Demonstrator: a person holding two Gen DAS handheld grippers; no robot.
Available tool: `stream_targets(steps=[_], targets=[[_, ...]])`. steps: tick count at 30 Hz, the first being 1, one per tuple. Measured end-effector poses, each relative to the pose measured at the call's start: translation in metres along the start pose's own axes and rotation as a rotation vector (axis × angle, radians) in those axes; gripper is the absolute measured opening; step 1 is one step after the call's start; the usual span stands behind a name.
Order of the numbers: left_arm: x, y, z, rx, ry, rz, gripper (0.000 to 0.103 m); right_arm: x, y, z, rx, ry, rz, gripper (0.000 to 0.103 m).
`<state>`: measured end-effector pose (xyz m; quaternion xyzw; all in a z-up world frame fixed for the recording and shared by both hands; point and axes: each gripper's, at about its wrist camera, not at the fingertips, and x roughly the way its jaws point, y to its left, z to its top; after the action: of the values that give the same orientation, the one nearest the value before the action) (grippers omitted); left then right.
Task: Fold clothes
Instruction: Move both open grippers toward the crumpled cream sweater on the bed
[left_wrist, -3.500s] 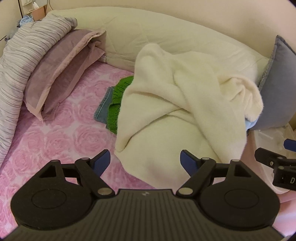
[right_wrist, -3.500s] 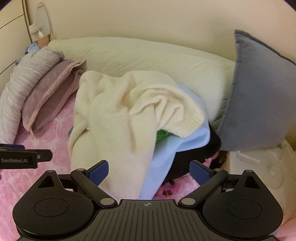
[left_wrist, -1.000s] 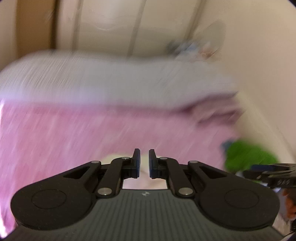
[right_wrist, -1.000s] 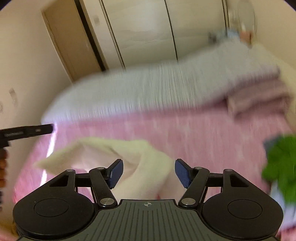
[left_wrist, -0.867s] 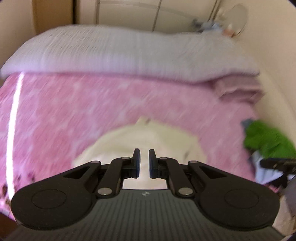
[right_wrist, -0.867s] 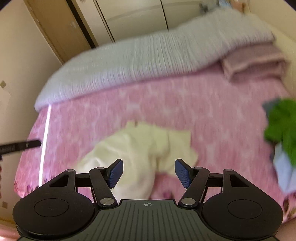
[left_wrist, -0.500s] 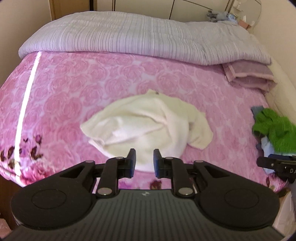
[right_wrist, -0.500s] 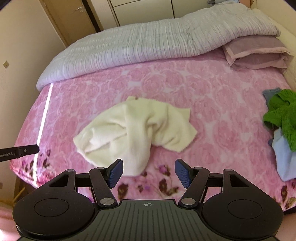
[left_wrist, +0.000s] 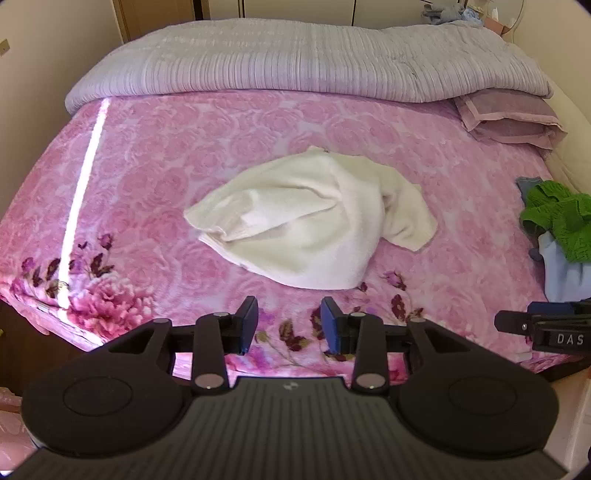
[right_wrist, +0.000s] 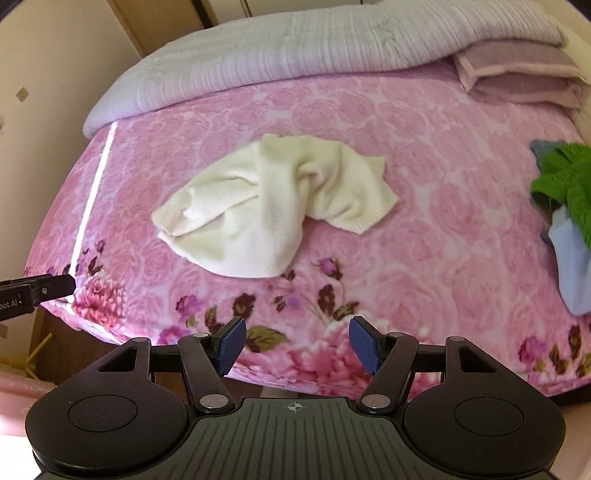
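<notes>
A pink rose-patterned bed (left_wrist: 155, 162) carries a cream sweater (left_wrist: 314, 221) lying crumpled near its middle. Beyond the sweater, a grey-lilac ribbed quilt (left_wrist: 303, 62) runs along the far side, with a mauve pillow (left_wrist: 509, 118) at its right end. Right of the sweater, well apart, a green knit (left_wrist: 557, 218) lies on a pale blue garment (left_wrist: 565, 273). Nothing lies between the tools and the sweater. The left tool (left_wrist: 289, 325) is partly spread and empty, just short of the sweater's near edge. The right tool (right_wrist: 297, 345) gapes wider, also empty, over the bed's near edge. The sweater's long axis runs left to right, a sleeve end pointing right.
</notes>
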<state>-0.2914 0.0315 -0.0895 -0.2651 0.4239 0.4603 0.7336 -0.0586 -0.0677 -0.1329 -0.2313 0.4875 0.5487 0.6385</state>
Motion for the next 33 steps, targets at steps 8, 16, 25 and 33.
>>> stream_targets(steps=[8, 16, 25, 33], targets=[[0.006, 0.027, 0.019, 0.024, -0.002, -0.019, 0.034, 0.014, 0.019, 0.012, 0.016, -0.016, -0.022, 0.066], [0.033, 0.065, 0.062, 0.099, 0.001, -0.042, 0.034, 0.037, 0.048, 0.043, 0.104, -0.042, -0.054, 0.066], [0.08, 0.085, 0.091, 0.222, 0.039, -0.109, 0.038, 0.059, 0.059, 0.05, 0.257, -0.078, -0.126, 0.066], [0.153, 0.063, 0.06, 0.328, 0.164, -0.217, 0.039, 0.075, 0.013, 0.018, 0.428, -0.054, -0.233, 0.066]])
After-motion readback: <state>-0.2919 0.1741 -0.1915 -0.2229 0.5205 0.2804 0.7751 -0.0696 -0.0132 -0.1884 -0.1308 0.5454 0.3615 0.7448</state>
